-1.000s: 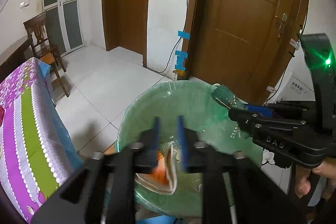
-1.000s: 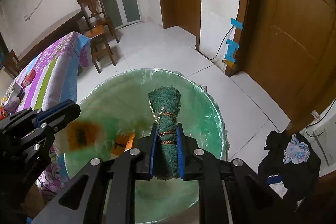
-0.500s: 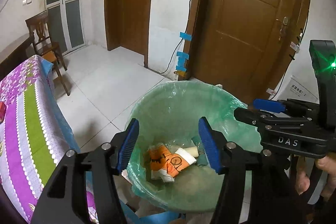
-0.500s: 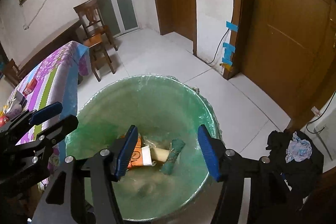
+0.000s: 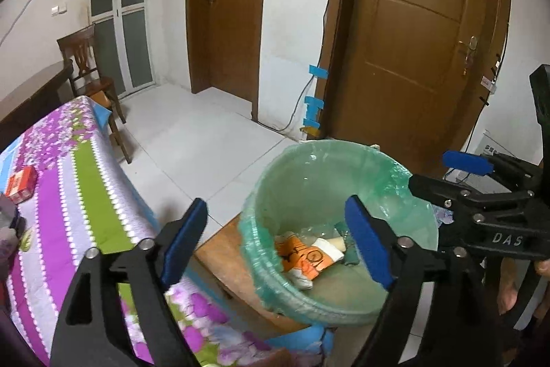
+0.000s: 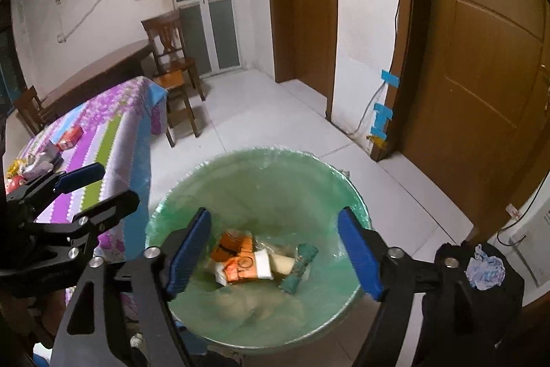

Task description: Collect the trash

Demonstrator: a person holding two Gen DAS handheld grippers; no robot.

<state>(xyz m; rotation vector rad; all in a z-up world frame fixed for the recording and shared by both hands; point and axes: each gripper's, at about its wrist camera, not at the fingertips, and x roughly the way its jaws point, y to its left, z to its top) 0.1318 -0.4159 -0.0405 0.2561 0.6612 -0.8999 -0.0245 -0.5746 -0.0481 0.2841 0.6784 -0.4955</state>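
A bin lined with a green bag (image 5: 309,157) (image 6: 261,157) stands on the floor beside the table. Inside lie an orange-and-white wrapper (image 5: 304,255) (image 6: 240,265) and a rolled green scouring pad (image 6: 298,267), whose edge shows in the left wrist view (image 5: 350,250). My left gripper (image 5: 278,239) is open and empty, above the bin's left rim. My right gripper (image 6: 275,250) is open and empty above the bin. Each gripper shows in the other's view: the right one (image 5: 481,181) and the left one (image 6: 86,191).
A table with a purple, green and blue flowered cloth (image 5: 62,195) (image 6: 113,133) stands left of the bin, holding a red box (image 5: 20,183) (image 6: 70,136) and small items. A wooden stool (image 5: 223,253) is under the bin. Chairs (image 6: 172,71), brown doors (image 5: 422,40) and a dark cloth pile (image 6: 481,270) surround.
Both grippers opened and let go: the wrapper and the green pad dropped into the bin. Both grippers have since drawn back and up, the left one shifting left toward the table.
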